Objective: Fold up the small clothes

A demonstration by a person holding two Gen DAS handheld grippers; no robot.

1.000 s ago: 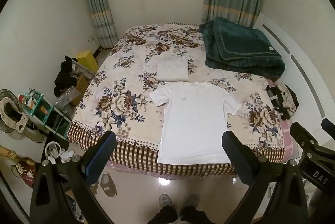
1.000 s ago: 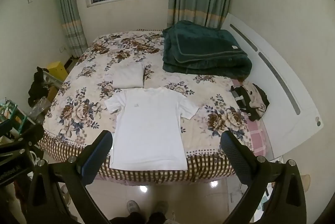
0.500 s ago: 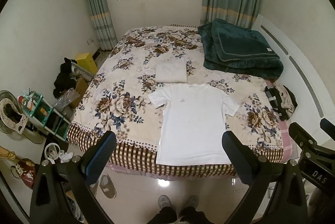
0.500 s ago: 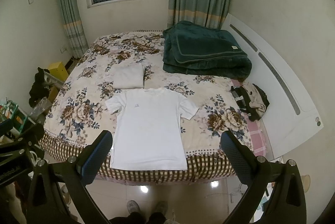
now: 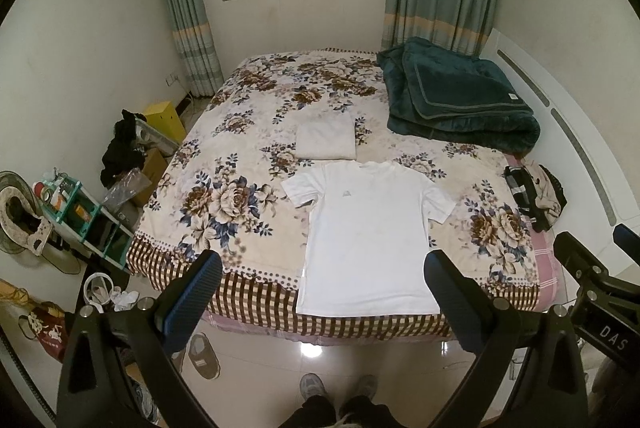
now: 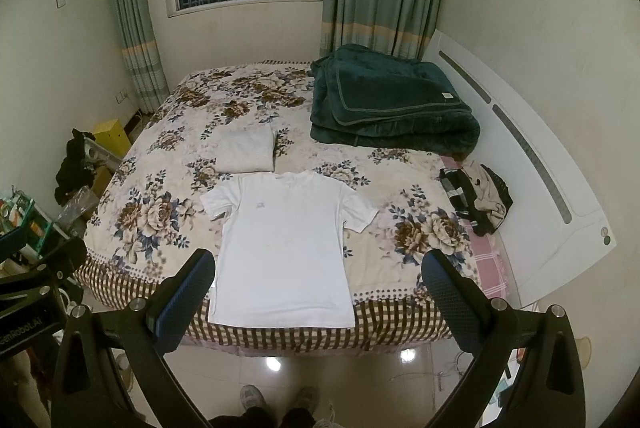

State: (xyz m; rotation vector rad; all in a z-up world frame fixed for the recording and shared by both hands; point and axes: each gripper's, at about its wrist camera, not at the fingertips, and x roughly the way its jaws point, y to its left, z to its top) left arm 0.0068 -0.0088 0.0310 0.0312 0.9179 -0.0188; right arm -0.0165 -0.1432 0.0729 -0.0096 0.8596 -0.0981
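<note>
A white T-shirt [image 5: 370, 232] lies spread flat, face up, at the near edge of the floral bed [image 5: 224, 196], its collar away from me; it also shows in the right wrist view [image 6: 284, 248]. A folded pale garment [image 5: 326, 141] lies just beyond its collar, seen too in the right wrist view [image 6: 246, 154]. My left gripper [image 5: 322, 274] is open and empty, held high above the floor before the bed. My right gripper [image 6: 320, 270] is open and empty at a similar height.
A folded dark green blanket [image 5: 456, 104] sits at the bed's far right. A heap of dark and beige clothes [image 5: 534, 194] lies at the right edge by the white headboard [image 6: 532, 168]. Shelves, boxes and slippers [image 5: 202, 350] crowd the floor left.
Both views have drifted slightly back and up from the bed. The shirt and other items have not moved. Both grippers stay open.
</note>
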